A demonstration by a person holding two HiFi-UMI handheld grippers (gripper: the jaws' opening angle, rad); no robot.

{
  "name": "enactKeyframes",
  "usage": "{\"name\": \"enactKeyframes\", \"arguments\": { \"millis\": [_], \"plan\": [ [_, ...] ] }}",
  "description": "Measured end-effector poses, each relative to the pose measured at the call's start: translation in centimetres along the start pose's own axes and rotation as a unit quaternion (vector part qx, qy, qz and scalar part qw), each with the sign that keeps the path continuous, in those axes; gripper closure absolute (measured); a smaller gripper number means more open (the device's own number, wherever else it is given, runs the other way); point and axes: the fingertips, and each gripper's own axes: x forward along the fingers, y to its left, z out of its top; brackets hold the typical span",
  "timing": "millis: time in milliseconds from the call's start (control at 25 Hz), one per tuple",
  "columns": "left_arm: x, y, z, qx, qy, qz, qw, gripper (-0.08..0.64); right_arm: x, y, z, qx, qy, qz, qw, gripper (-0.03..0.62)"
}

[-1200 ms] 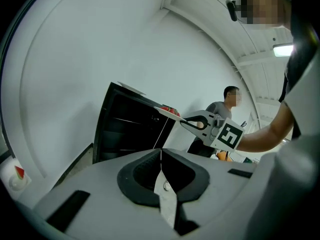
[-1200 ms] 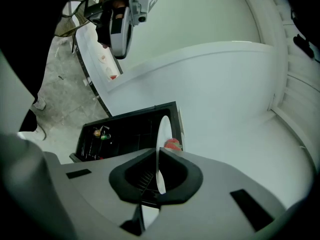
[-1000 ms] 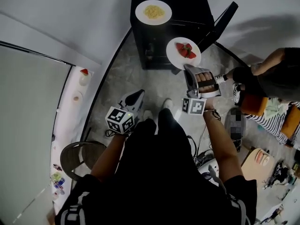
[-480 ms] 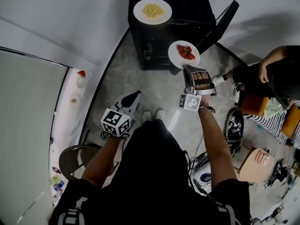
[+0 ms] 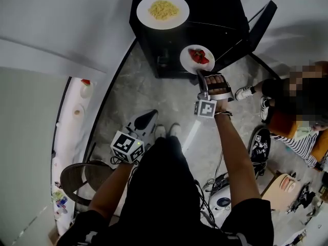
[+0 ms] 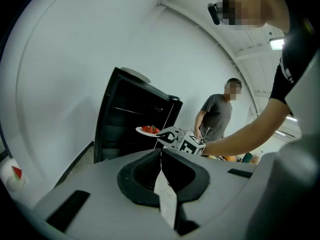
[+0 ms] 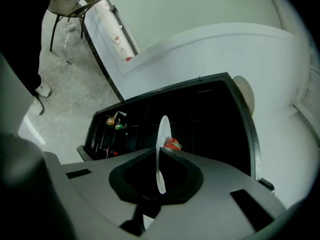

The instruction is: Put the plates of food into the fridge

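**Strawberry plate held at the open fridge; second plate waits on top**

Far left in the head view, a white ledge (image 5: 69,132) runs along the wall and carries a small bottle with a red cap (image 5: 85,88). A round chair (image 5: 81,176) stands below it on the grey floor (image 5: 169,94).

Next comes the left claw (image 6: 161,152), held low beside the person's legs. Its own view shows the two jaws closed together with nothing gripped between them. It points towards the fridge from well back.

The black fridge (image 5: 215,9) stands at the top centre. On its roof sits a white plate of what looks like yellow noodles (image 5: 162,10), untouched by either claw.

Just below and to the right, the plate of strawberries (image 5: 197,59) hangs in the air at the fridge's open front. The right claw (image 5: 201,77) is clamped on its near rim. In the right claw's view the plate shows edge-on between the closed jaws, the red berries just past them against the dark interior.

The fridge door (image 5: 259,22) stands swung open to the right. Small items (image 7: 114,122) sit in its racks.

At the far right a seated person (image 5: 300,94) is near the door, apart from both claws.
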Motion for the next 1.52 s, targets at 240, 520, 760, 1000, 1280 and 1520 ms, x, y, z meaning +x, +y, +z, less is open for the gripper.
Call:
{"name": "enactKeyframes", "arguments": {
  "millis": [240,520,760,1000,1280,1520],
  "plan": [
    [-0.5,2.3,-3.3,-0.018,0.020,0.029,0.9992,0.537,5.0,2.8,-2.0,0.009,0.013,0.009,1.000,0.558],
    [-1.1,4.2,-4.5,-0.030,0.024,0.056,0.9977,0.537,9.2,4.0,-2.2,0.004,0.024,0.003,1.000,0.558],
    [-1.1,4.7,-6.1,-0.058,0.020,0.071,0.9956,0.537,12.3,6.3,-1.7,0.026,0.026,0.030,0.999,0.558],
    [-1.3,5.2,-8.9,-0.073,0.039,0.076,0.9937,0.537,15.3,7.8,-2.9,0.037,0.049,0.028,0.998,0.558],
    [-1.8,5.6,-10.1,-0.080,0.049,0.089,0.9916,0.537,16.5,8.0,-4.4,0.036,0.059,0.017,0.997,0.558],
    [-1.1,5.5,-10.7,-0.092,0.058,0.093,0.9897,0.537,18.3,7.6,-4.8,0.028,0.059,0.010,0.998,0.558]
  ]
}}
